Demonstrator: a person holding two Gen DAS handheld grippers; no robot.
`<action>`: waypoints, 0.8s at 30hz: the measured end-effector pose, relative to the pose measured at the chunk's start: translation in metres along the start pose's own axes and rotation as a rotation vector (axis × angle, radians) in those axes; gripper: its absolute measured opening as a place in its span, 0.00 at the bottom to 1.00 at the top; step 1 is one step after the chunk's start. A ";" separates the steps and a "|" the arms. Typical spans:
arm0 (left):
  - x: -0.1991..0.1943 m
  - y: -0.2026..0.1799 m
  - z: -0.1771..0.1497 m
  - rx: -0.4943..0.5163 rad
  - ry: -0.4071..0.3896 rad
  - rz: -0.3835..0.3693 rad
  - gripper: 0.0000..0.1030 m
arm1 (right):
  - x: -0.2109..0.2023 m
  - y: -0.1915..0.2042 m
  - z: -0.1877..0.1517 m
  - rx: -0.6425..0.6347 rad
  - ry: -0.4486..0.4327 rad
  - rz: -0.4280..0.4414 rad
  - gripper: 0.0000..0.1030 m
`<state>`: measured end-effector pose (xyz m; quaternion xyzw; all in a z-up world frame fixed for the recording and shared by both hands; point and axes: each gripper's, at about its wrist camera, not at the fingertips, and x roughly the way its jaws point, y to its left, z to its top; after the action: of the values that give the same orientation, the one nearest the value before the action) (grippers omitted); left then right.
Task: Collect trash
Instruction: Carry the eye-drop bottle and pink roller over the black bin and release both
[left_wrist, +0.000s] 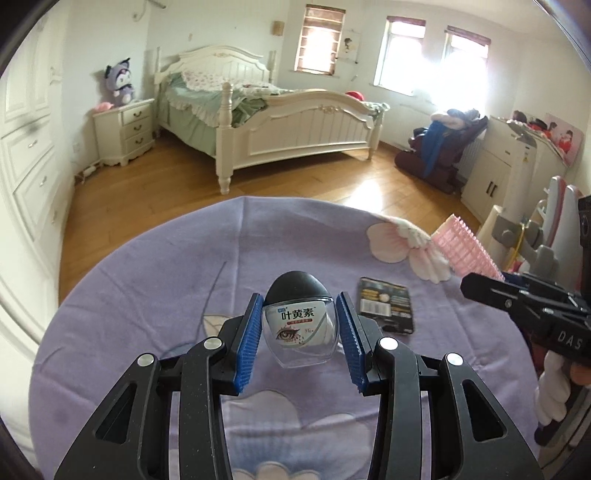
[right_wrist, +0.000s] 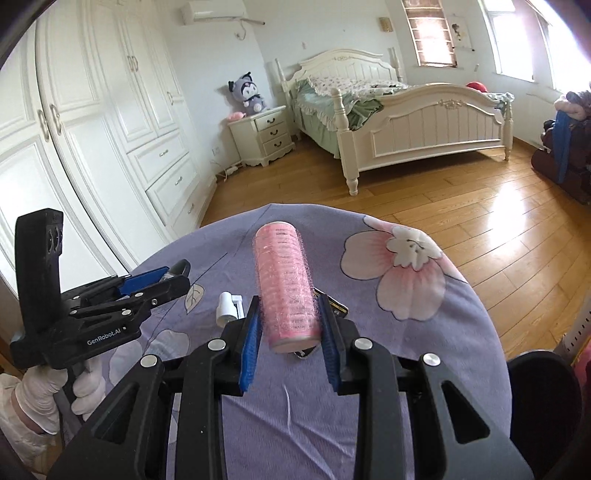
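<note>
The trash was split between the two hands. A small eye-drop bottle (left_wrist: 301, 326), clear with a dark rounded cap, sat between the blue pads of the left gripper (left_wrist: 300, 334), cap pointing away from the hand along the fingers. The jaws stood narrow around it; the near pad touched its side, though a thin gap seemed to show at the other pad, so the grip looked light. A pink hair roller (right_wrist: 286, 284) was clamped in the right gripper (right_wrist: 290, 341), its long axis running straight ahead of the fingers, most of its length sticking out past the tips. Both things appeared lifted clear of the purple flowered cloth (right_wrist: 424, 369).

Left on the cloth were a dark flat packet (left_wrist: 386, 304), just ahead and to the right of the left gripper, and a small white cap-like piece (right_wrist: 229, 304) just left of the right gripper's fingers. The packet lay about between the two hands, and in the right wrist view it was mostly hidden under the roller.

No bin or bag showed in either view, so which way the drop-off lay could not be told. The white piece was too small to identify. A gloved hand (right_wrist: 44, 391) held the left gripper's handle.
</note>
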<state>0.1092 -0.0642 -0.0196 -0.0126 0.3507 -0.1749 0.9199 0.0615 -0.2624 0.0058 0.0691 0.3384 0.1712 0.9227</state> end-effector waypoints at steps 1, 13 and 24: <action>-0.002 -0.008 0.000 0.001 -0.006 -0.018 0.40 | -0.010 -0.002 -0.005 0.006 -0.022 -0.013 0.28; -0.007 -0.141 -0.008 0.092 -0.020 -0.216 0.40 | -0.108 -0.058 -0.058 0.147 -0.261 -0.287 0.28; 0.006 -0.247 -0.030 0.194 0.024 -0.350 0.40 | -0.143 -0.115 -0.098 0.223 -0.310 -0.505 0.29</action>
<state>0.0168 -0.2947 -0.0106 0.0173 0.3355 -0.3653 0.8682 -0.0729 -0.4205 -0.0105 0.1087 0.2170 -0.1140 0.9634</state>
